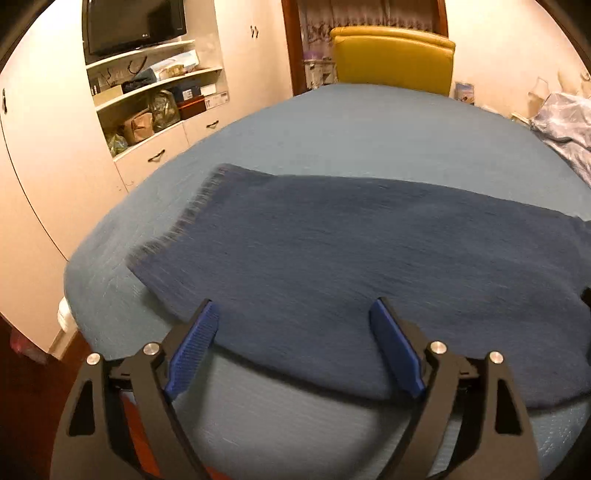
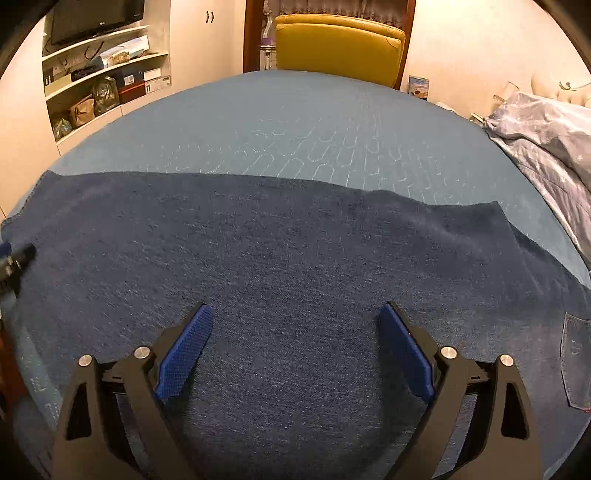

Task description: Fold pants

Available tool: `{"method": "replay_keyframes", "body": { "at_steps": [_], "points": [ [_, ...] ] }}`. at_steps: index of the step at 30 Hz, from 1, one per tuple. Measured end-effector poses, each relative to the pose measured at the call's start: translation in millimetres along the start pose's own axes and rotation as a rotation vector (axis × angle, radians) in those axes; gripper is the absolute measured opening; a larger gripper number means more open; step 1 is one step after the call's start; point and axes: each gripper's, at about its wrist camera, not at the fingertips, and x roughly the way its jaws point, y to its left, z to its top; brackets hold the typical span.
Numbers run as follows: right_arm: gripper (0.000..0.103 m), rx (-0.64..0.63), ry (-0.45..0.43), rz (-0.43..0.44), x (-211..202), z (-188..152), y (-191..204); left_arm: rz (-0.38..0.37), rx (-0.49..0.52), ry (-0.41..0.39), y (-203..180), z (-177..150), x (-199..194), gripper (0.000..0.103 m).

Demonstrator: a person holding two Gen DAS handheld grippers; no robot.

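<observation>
Dark blue jeans [image 1: 332, 251] lie flat across the light blue bed cover [image 1: 332, 129], folded lengthwise, with the frayed leg hem [image 1: 177, 225] at the left. My left gripper [image 1: 293, 314] hovers open over the near edge of the legs, nothing between its blue pads. In the right wrist view the jeans [image 2: 258, 258] fill the foreground, a back pocket [image 2: 574, 362] at the far right. My right gripper [image 2: 295, 314] stands wide open above the denim, empty. The tip of the left gripper [image 2: 18, 258] shows at the left edge.
A yellow chair [image 1: 395, 59] stands beyond the far side of the bed. White shelves [image 1: 155, 96] with boxes and bags and a television [image 1: 133, 22] fill the left wall. A crumpled patterned quilt [image 2: 546, 147] lies on the right of the bed.
</observation>
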Motion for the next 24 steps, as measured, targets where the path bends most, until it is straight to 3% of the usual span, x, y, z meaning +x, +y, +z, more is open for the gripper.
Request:
{"method": "replay_keyframes", "body": {
  "at_steps": [1,3,5,7,8,10,12,13,14,17,19,21,24],
  "points": [
    [0.098,0.019,0.013,-0.004,1.7,-0.6,0.8,0.028,0.042,-0.031,0.3,13.4,-3.8,0.085],
    [0.099,0.055,0.033,0.028,6.8,-0.6,-5.5,0.017,0.082,-0.073,-6.5,32.0,-11.6,0.086],
    [0.099,0.071,0.032,0.043,8.1,-1.6,-8.8,-0.107,0.115,-0.097,-31.8,56.3,-24.3,0.086],
    [0.099,0.066,0.015,0.034,8.3,-3.2,-9.5,-0.169,0.165,-0.129,-58.6,66.7,-25.2,0.083],
    [0.098,0.062,0.005,0.025,7.6,-5.1,-7.5,-0.187,0.194,-0.124,-73.9,69.8,-20.8,0.078],
    [0.098,0.055,-0.004,0.012,6.0,-8.1,-4.9,-0.279,0.259,-0.068,-105.6,70.5,-5.9,0.045],
    [0.098,0.058,-0.01,0.015,4.1,-13.4,-3.6,-0.361,0.268,-0.007,-119.2,71.5,15.1,0.034],
    [0.098,0.06,-0.009,0.018,5.3,-13.0,-2.0,-0.342,0.276,0.021,-122.2,69.9,26.4,0.033],
    [0.099,0.063,-0.009,0.023,5.9,-12.6,-2.6,-0.311,0.274,0.032,-116.6,70.6,37.5,0.033],
    [0.099,0.066,-0.012,0.029,6.8,-12.5,-7.1,-0.352,0.16,0.061,-74.7,79.5,56.6,0.035],
    [0.099,0.066,-0.013,0.03,7.6,-12.3,-7.9,-0.27,0.151,0.071,-42.3,85.9,72.1,0.04],
    [0.099,0.064,-0.014,0.03,8.2,-10.5,-11.4,-0.25,0.127,0.085,-14.3,88.4,83.3,0.049],
    [0.099,0.064,-0.013,0.031,8.6,-10.1,-12.9,-0.222,0.115,0.093,24.7,92.3,95.9,0.053]
  ]
}}
